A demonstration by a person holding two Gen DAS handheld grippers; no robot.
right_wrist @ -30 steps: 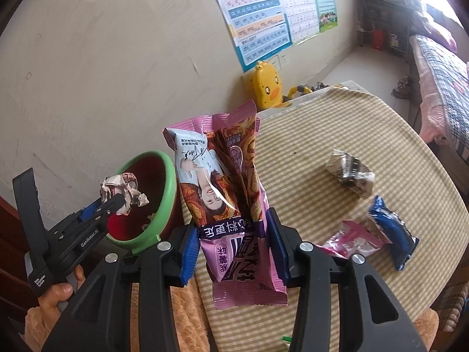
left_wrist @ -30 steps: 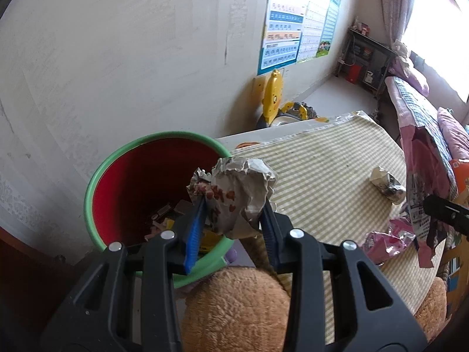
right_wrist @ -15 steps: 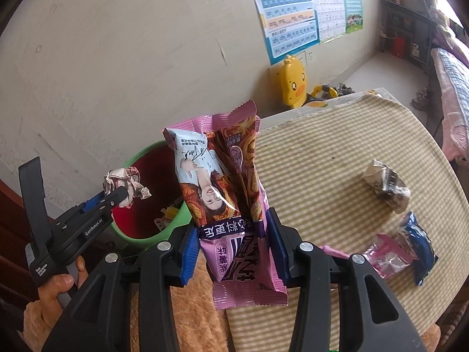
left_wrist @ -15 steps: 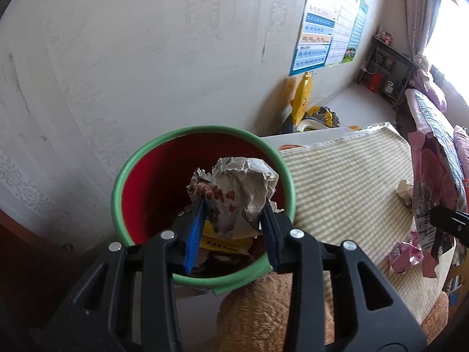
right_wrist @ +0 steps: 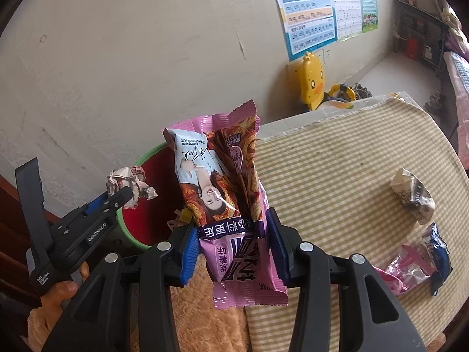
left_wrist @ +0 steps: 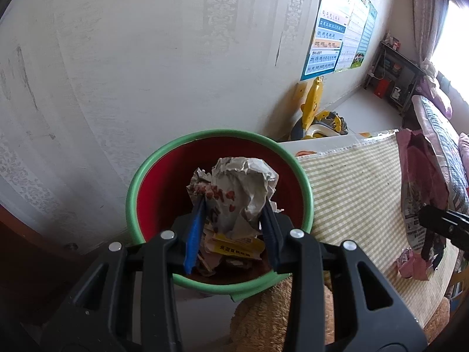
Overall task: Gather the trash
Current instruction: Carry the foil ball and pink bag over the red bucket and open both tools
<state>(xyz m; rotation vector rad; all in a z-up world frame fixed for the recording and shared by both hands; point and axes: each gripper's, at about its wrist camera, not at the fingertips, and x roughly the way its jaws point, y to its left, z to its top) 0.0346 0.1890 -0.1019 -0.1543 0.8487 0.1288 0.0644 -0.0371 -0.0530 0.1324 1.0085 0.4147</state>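
Left gripper [left_wrist: 233,205] pinches a crumpled grey paper wad [left_wrist: 240,190] over the green-rimmed red plastic bin [left_wrist: 304,182], ready to drop, while right gripper [right_wrist: 234,240] clamps a pink snack wrapper [right_wrist: 225,193] nearby, probably next in.

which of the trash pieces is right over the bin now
The crumpled paper ball, shut in the left gripper, hangs over the green-rimmed red bin. The pink snack wrapper in the right gripper is beside the bin; the others lie on the checked tablecloth.

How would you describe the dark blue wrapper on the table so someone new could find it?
Start at the checked tablecloth, then go to its near right edge. The dark blue wrapper lies there against a pink wrapper, below a crumpled grey-white one; it is the only blue one.
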